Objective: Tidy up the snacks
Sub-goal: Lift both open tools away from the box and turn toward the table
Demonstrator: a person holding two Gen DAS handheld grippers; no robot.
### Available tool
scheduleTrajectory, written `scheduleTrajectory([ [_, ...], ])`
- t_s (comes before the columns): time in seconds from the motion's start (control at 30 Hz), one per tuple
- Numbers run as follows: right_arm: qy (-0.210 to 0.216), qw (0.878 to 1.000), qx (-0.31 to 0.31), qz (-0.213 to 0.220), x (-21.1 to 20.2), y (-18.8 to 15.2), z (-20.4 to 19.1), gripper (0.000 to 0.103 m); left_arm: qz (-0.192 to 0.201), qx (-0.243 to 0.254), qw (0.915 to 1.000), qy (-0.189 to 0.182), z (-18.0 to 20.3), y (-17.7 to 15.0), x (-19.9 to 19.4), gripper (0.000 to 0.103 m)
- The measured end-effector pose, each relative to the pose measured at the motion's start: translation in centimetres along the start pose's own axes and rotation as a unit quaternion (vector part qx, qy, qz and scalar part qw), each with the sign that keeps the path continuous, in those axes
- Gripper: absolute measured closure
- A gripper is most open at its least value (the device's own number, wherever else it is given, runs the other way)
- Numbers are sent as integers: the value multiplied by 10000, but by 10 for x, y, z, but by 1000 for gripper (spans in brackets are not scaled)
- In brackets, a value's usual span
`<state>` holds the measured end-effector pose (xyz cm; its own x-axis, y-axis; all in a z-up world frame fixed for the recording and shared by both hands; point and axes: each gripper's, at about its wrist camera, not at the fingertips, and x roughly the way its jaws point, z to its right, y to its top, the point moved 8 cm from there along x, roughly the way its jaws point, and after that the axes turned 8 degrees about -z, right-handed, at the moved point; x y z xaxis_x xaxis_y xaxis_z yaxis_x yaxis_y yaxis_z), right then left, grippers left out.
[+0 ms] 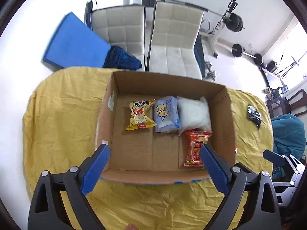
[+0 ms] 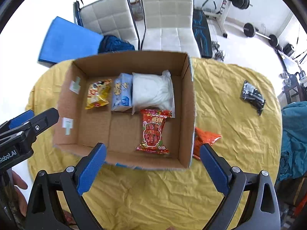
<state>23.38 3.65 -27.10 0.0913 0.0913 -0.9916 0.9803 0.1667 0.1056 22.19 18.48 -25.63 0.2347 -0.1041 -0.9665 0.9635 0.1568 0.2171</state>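
Observation:
A cardboard box stands on the yellow tablecloth. Inside lie a yellow snack bag, a light blue pack, a white bag and a red snack bag. An orange bag lies just right of the box, and a black packet farther right. My left gripper hangs open over the box's near edge. My right gripper is open above the near wall.
Two white chairs stand behind the table, with a blue mat at the left. Gym weights fill the back right. A teal cloth sits at the right edge. A hand shows at the lower left.

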Motion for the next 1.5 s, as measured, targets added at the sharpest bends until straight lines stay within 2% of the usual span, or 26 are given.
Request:
scheduleTrajectory([
  [0.23,41,9988,-70,477,-66,-27,-2,4,268,54,9996,13,11,-25,-43,7],
  [0.43,148,9977,-111,658,-101,-47,-4,3,441,156,9989,-8,19,-44,-72,7],
  [0.7,264,9970,-27,730,-117,-61,-6,3,504,217,9984,-111,24,-58,-88,7],
  [0.87,273,9969,148,722,-118,-67,8,3,547,303,9980,-124,31,-58,-89,7],
  [1.0,201,9964,465,673,-115,-72,43,3,520,520,9970,-220,59,-55,-83,7],
  [1.2,-175,9912,1201,527,-100,-81,142,3,311,938,9945,-352,128,-45,-56,7],
  [1.37,-373,9854,1629,309,-74,-88,224,3,-202,1282,9909,-356,203,-40,-3,7],
  [1.43,-306,9843,1734,120,-54,-90,255,3,-444,1402,9883,-410,226,-43,17,7],
  [1.5,-281,9831,1808,-52,-36,-91,278,3,-736,1622,9838,-185,253,-41,49,7],
])
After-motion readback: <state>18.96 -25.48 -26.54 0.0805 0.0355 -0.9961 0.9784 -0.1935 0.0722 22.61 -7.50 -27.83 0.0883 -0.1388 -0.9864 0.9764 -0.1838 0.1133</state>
